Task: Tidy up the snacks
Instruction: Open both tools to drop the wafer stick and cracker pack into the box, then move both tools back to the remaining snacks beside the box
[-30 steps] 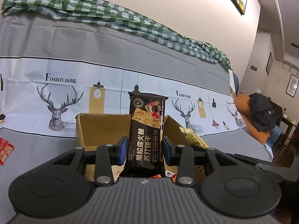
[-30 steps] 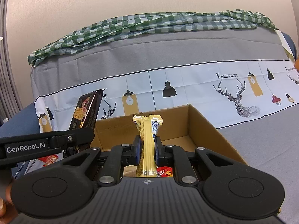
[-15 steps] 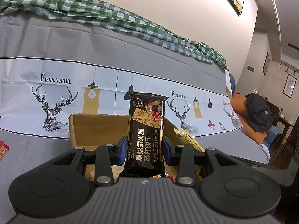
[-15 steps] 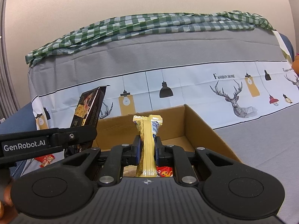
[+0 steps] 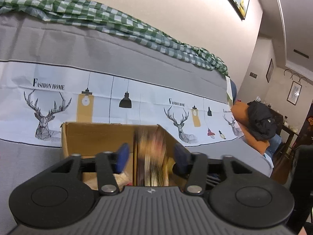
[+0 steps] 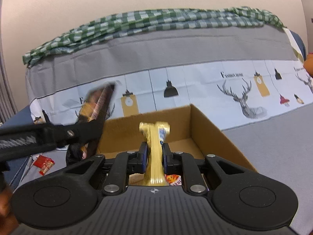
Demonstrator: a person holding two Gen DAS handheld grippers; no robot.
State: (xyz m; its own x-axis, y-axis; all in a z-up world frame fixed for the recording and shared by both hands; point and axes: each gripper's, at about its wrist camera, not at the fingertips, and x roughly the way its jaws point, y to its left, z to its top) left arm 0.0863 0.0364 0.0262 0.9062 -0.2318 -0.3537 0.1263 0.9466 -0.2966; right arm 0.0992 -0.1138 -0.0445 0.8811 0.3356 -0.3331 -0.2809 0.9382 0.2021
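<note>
An open cardboard box (image 5: 97,135) (image 6: 205,129) stands on the grey sofa cover. My left gripper (image 5: 151,157) hangs over it, its jaws opening, blue pads clear of the dark cracker packet (image 5: 151,156), which drops blurred between them. The right wrist view shows that gripper's arm (image 6: 68,135) at the left with the dark packet (image 6: 97,105) blurred. My right gripper (image 6: 155,156) is opening too. The yellow packet (image 6: 154,152) stands upright between its pads, blurred, with thin gaps on both sides.
Snack packs lie on the box floor, one red-orange (image 6: 173,179). Small red packets (image 6: 45,164) lie on the sofa left of the box. A green checked cloth (image 5: 117,23) lies along the sofa back. A black bag (image 5: 262,121) on orange cushions sits far right.
Both grippers were shut on their packets. Now both stand wider. The dark packet has left the left pads and falls toward the box. The yellow packet has sunk slightly.
</note>
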